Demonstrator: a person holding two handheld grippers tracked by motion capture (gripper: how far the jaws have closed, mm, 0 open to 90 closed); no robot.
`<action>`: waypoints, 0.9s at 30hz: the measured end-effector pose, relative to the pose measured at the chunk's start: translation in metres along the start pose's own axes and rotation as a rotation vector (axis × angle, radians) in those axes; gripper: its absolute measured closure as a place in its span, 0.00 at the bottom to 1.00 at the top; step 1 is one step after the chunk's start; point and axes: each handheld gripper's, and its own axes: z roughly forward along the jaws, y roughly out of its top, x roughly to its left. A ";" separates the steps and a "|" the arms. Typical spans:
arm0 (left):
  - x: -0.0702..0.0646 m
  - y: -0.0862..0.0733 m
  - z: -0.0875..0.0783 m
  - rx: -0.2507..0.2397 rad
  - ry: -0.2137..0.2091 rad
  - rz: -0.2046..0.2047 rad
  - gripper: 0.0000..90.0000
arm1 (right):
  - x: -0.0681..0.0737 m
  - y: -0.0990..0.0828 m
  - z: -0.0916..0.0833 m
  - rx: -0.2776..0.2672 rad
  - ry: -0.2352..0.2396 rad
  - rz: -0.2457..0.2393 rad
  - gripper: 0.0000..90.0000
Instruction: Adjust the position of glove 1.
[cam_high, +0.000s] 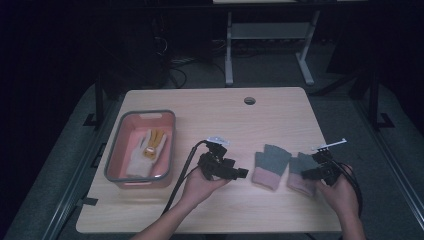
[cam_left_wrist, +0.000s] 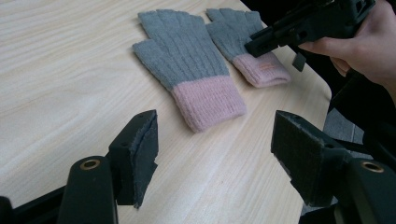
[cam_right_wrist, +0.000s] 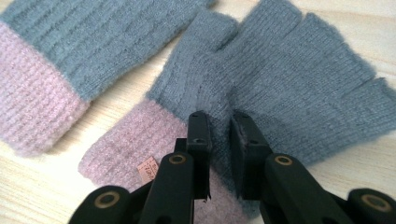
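Two grey-and-pink gloves lie side by side; our right gripper (cam_right_wrist: 219, 128) has its jaws nipped on the near glove (cam_right_wrist: 280, 79). Farther left, the second glove (cam_left_wrist: 187, 65) faces our left gripper (cam_left_wrist: 215, 140), wide and empty.

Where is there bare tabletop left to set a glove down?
Free: the whole far half of the table beyond the bin and the two gloves, up to the cable hole. Crowded: the near right, where the right gripper pinches the right glove beside the left glove, with the open left gripper close by.
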 end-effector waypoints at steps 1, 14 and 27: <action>0.000 0.000 0.000 0.000 0.000 0.000 0.36 | -0.001 0.000 0.000 -0.003 0.000 -0.007 0.90; 0.003 0.000 -0.005 -0.010 0.010 -0.003 0.36 | -0.002 -0.001 -0.008 -0.013 0.015 0.007 0.95; 0.002 0.000 -0.005 -0.009 0.009 -0.001 0.36 | 0.012 0.006 -0.030 -0.055 0.037 -0.005 0.95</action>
